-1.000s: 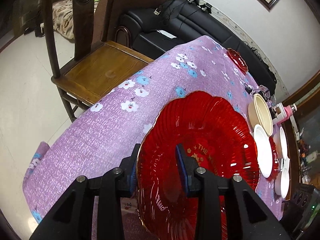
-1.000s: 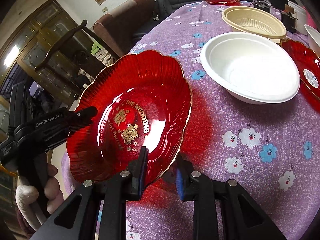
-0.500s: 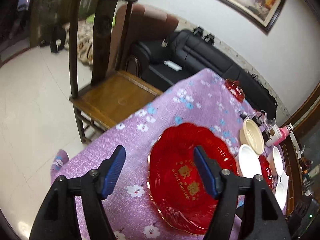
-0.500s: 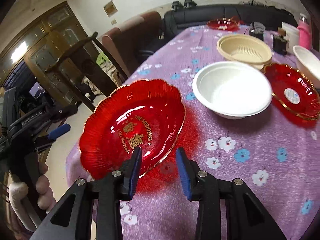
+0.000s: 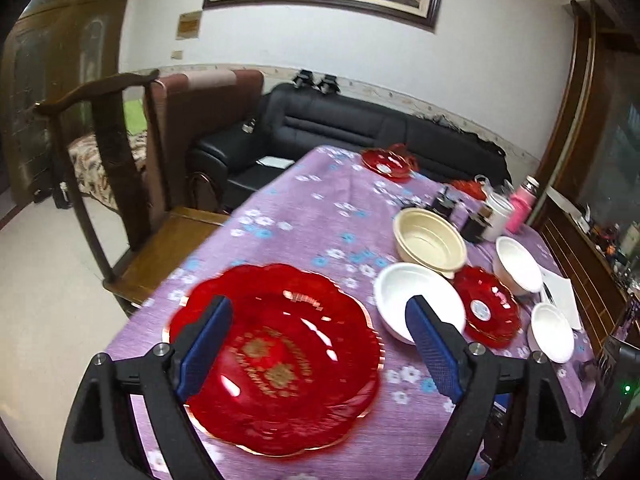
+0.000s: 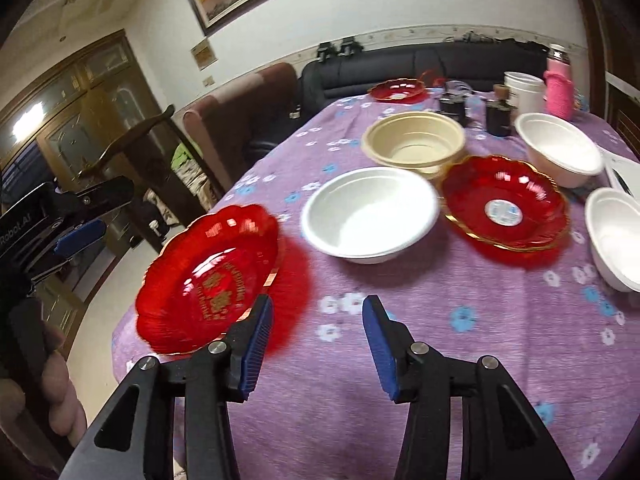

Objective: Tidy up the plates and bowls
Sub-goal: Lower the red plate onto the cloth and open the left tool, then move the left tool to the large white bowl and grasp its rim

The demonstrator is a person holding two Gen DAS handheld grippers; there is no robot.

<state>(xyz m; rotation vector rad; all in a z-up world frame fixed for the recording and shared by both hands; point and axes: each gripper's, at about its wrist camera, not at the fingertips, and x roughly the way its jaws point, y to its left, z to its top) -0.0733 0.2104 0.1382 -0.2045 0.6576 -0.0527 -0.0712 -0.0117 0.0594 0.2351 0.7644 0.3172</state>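
Note:
A large red scalloped plate (image 5: 280, 356) with gold lettering lies on the purple tablecloth at the near left corner; it also shows in the right wrist view (image 6: 208, 280). My left gripper (image 5: 316, 344) is open and empty, raised above the plate. My right gripper (image 6: 318, 340) is open and empty, just right of the plate. Further back are a white bowl (image 6: 370, 212), a cream bowl (image 6: 414, 144), a smaller red plate (image 6: 504, 204) and two more white bowls (image 6: 558, 154) (image 6: 616, 232).
Another red plate (image 6: 398, 90) sits at the table's far end. Dark jars (image 6: 498, 118), a white container (image 6: 524, 88) and a pink bottle (image 6: 560, 88) stand at the back right. A wooden chair (image 5: 120, 184) is left of the table, with a black sofa (image 5: 360, 128) behind.
Both grippers let go of the large red plate and opened wide. The plate now lies flat on the cloth. Both grippers pulled back and up.

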